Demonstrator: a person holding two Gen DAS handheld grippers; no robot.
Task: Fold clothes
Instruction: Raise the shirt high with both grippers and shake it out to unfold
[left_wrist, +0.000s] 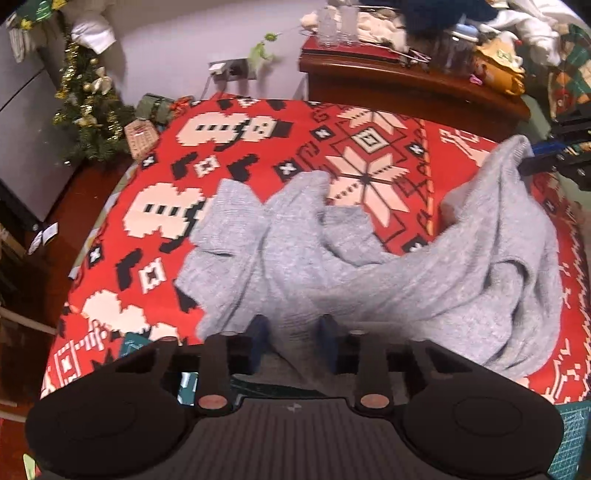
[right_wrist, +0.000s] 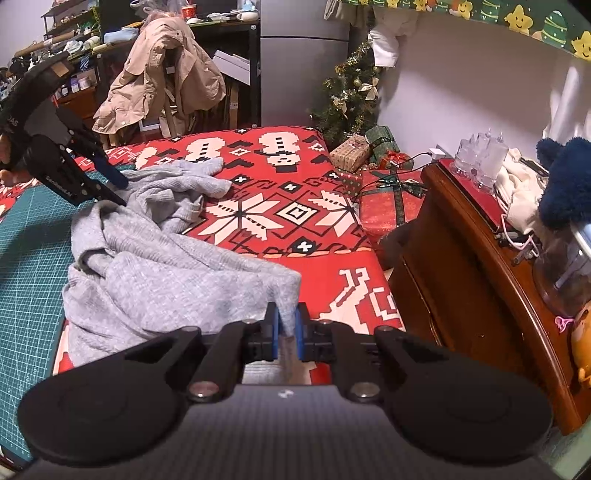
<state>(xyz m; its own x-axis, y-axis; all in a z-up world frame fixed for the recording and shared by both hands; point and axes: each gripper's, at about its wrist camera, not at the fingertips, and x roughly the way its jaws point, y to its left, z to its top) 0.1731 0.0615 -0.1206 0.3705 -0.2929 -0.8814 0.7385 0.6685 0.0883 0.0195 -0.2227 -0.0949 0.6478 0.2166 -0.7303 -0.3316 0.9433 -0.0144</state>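
Grey sweater (left_wrist: 369, 280) held up at two edges over a red Christmas blanket (left_wrist: 236, 162).

The sweater lies rumpled across the blanket's middle, one sleeve spread toward 10 o'clock in the left wrist view. The left gripper (left_wrist: 295, 332) has its jaws narrowed on a bunch of the near hem; the right gripper (right_wrist: 288, 328) has its jaws pinched on a corner of cloth, lifted off the surface. The blanket carries snowmen and snowflakes; a green cutting mat (right_wrist: 26, 266) lies at 9 o'clock in the right wrist view, partly under the sweater. Beyond the blanket stand a small decorated tree (right_wrist: 351, 96), wrapped gifts (right_wrist: 384, 199), a dark wooden cabinet (right_wrist: 480, 288) crowded with glasses and soft things, and a beige coat (right_wrist: 162, 77) on a chair.
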